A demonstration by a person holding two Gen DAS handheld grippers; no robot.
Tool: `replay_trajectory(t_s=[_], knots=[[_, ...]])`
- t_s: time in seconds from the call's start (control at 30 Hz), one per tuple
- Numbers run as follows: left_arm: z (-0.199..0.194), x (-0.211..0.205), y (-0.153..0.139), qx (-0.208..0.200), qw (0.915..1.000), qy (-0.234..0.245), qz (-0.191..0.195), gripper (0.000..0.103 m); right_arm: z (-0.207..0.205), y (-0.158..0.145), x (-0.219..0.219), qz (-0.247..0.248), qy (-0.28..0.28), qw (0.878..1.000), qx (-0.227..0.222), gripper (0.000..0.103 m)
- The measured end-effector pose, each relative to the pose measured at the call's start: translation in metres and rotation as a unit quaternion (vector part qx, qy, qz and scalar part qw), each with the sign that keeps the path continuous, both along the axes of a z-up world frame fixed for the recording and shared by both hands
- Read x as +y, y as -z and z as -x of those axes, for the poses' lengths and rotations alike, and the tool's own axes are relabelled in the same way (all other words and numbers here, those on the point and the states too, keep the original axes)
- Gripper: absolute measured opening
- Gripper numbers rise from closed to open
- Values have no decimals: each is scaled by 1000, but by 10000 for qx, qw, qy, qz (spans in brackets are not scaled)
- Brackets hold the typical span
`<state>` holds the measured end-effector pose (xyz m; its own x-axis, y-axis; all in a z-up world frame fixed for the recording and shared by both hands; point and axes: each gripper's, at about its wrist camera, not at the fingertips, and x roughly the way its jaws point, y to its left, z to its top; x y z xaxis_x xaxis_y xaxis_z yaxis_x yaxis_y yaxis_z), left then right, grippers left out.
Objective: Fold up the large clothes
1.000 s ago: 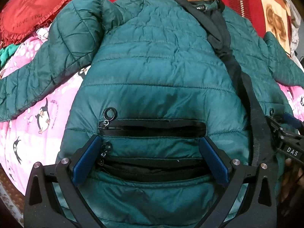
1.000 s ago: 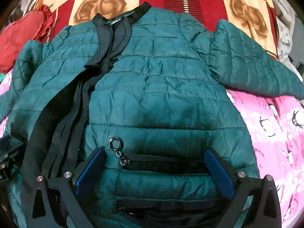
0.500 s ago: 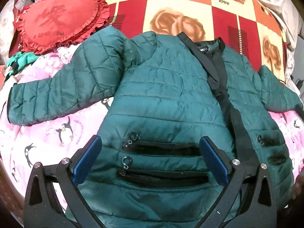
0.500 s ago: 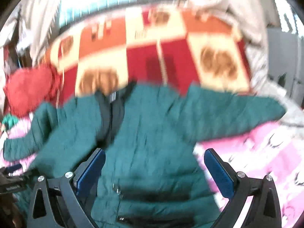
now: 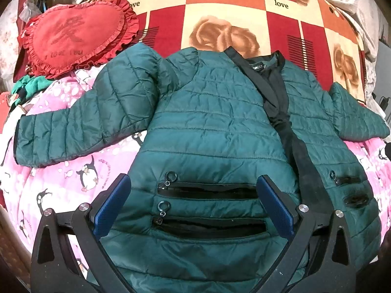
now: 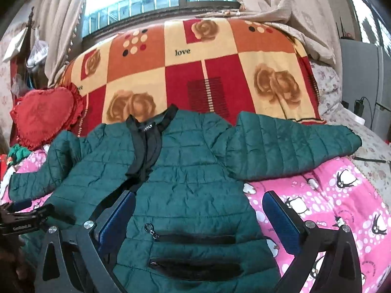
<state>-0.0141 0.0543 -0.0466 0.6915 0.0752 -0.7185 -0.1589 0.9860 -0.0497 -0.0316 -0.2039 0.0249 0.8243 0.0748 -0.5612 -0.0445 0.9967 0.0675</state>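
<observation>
The left gripper [image 5: 193,204] and the right gripper [image 6: 199,219] both hang with jaws spread wide, empty, low in each frame above the hem of one dark green quilted puffer jacket [image 5: 210,131], spread front-up on a pink penguin-print quilt [image 5: 48,185]. It looks light, puffy and slick, so pinch a cuff or hem seam. It has two sleeves and four zipped pockets.

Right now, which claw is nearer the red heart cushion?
Left. The left claw hovers open over the jacket half on the heart cushion side; the right claw hovers open over the far half.
</observation>
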Motion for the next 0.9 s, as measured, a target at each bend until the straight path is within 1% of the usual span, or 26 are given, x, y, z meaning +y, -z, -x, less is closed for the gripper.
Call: replay_trajectory(t_s=[0.07,0.23,0.4,0.9], knots=[[0,0,0,3,10000,9,1,103,-1,1,-1,-43,51,10000,73,103],[1,0,1,23,10000,40,-2,103,0,2,-5,-134,64,9999,56,103],[0,0,1,36,10000,28,-9,103,-8,14,-11,-294,112,9990,323,103],[-1,-1,1,54,10000,25,-9,103,-8,17,-11,-318,74,9989,324,103]])
